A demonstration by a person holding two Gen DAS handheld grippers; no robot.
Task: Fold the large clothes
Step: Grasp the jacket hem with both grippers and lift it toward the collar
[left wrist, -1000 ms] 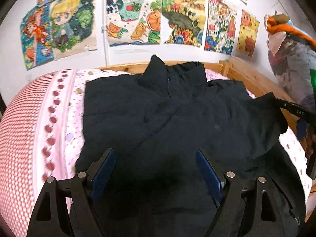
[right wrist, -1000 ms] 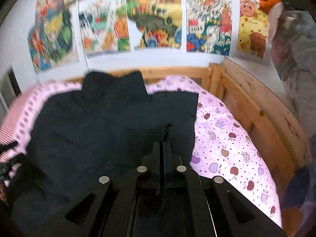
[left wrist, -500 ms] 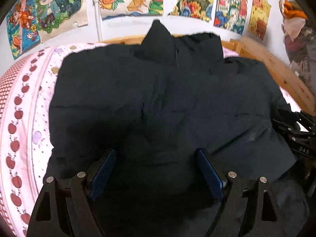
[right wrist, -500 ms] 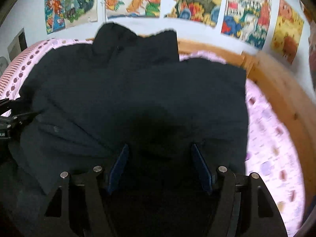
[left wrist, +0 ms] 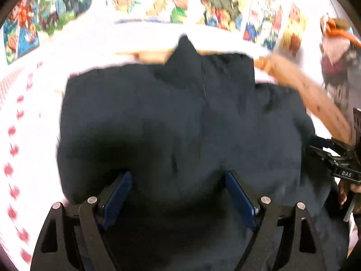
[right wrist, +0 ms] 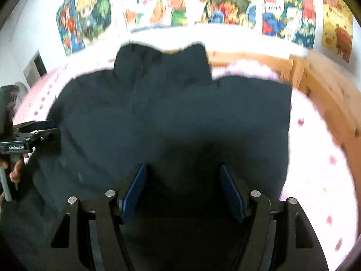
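A large dark navy jacket lies spread on the bed, its collar toward the wall. My left gripper hangs open just over the jacket's lower middle, with only cloth below its blue pads. In the right wrist view the jacket fills the centre. My right gripper stands open low over the jacket's right half, and nothing is pinched between its pads. The right gripper also shows at the right edge of the left wrist view. At the left edge of the right wrist view is the left gripper. Both views are blurred.
The bed has a pink sheet printed with apples and a wooden frame along the far and right sides. Colourful posters cover the white wall. A stuffed bundle stands at the right. A hand grips the left tool.
My right gripper went from shut to open. Both grippers came lower and closer to the jacket, which now fills more of each view.
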